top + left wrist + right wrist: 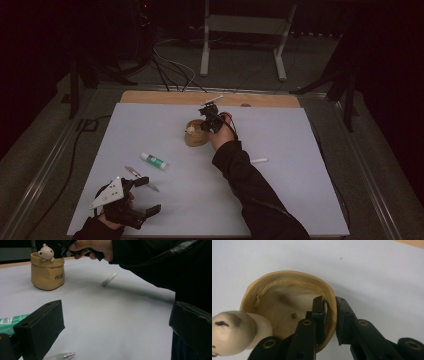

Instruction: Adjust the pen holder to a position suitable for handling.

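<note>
I count one tan pot (194,134) on my bench (280,200), shaped like a little paper sack with one small pale animal figure (46,252) perched on its rim. It stands toward the far middle of the white sheet, just left of my right hand (223,131). Around it lie three loose things: one glue stick (154,161) with a green label, one pen (141,178) with a clear barrel near my left tool (148,196), and one white stick (259,160) off to the right, which could be chalk or a capped marker; I cannot tell in this dim light. In the right gripper view the pot (287,307) holds nothing loose: I see a bare, pale inside with one small dark dot on the bottom, and the animal's head (229,332) hanging over the near edge. My right tool (330,317) is pinching the pot's wall, one jaw inside the mouth and the other outside, pressed against the rim on the side away from the figure. My left tool stands spread wide at the near left corner, with nothing between its jaws; the glue stick (11,323) and the pen tip (65,356) lie just beside it on the sheet.
</note>
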A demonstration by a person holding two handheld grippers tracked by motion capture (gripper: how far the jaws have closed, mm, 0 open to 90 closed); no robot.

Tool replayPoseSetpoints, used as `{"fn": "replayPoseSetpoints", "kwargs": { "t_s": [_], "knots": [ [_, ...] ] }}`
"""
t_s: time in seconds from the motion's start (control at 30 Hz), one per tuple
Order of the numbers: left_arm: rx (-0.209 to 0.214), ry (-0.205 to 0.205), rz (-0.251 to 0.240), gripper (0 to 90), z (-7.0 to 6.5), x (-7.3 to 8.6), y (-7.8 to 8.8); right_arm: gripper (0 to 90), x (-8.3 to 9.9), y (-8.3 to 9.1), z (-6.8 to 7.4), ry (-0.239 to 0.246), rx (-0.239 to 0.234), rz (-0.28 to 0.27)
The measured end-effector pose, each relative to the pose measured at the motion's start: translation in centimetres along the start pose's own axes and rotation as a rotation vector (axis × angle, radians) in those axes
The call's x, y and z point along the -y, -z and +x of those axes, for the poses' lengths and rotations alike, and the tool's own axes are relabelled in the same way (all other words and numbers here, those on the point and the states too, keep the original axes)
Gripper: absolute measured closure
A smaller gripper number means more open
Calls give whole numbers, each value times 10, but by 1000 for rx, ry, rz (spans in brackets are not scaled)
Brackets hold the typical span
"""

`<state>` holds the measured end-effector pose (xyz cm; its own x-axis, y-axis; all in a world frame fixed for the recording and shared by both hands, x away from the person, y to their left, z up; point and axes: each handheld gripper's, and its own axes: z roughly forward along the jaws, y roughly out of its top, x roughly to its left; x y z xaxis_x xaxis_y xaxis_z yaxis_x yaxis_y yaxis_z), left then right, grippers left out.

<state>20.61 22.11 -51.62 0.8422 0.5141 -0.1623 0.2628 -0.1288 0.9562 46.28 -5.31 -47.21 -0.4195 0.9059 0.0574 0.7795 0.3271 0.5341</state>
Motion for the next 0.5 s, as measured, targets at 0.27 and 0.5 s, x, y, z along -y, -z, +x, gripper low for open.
{"fn": "replayPoseSetpoints", "kwargs": {
  "t_s": [0.27,0.5],
  "knots": [
    [2,-1,3,5,0,0,-1,829,3,11,-1,11,7,0],
    [-2,0,8,5,0,0,-2,830,10,23,-2,35,-8,0]
  ]
}}
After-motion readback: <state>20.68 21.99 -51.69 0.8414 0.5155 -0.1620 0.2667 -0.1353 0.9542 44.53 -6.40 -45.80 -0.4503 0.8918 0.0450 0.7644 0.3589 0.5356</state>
